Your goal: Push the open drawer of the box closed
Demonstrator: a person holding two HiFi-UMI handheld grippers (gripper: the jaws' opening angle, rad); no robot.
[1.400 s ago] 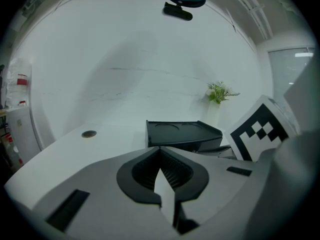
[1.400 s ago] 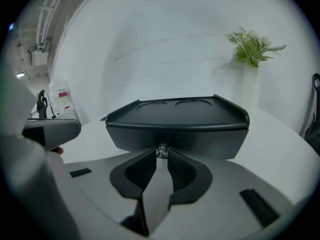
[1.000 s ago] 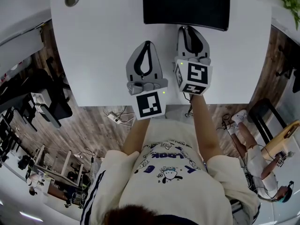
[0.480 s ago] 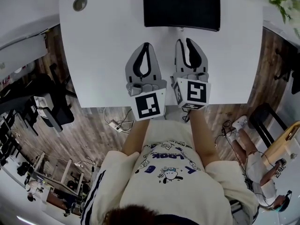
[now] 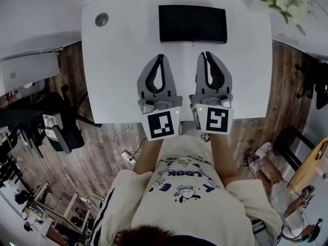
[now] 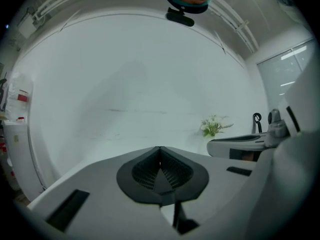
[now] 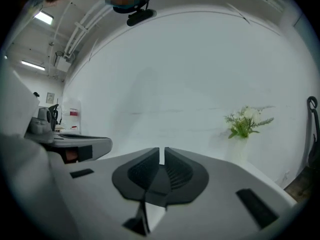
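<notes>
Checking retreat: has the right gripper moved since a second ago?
Yes. The right gripper pulled back from the black box toward the person, jaws closing on nothing.

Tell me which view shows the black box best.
The head view: it shows the box whole from above, at the far end of the white table. Neither gripper view shows it; both look at a white wall and some flowers.
</notes>
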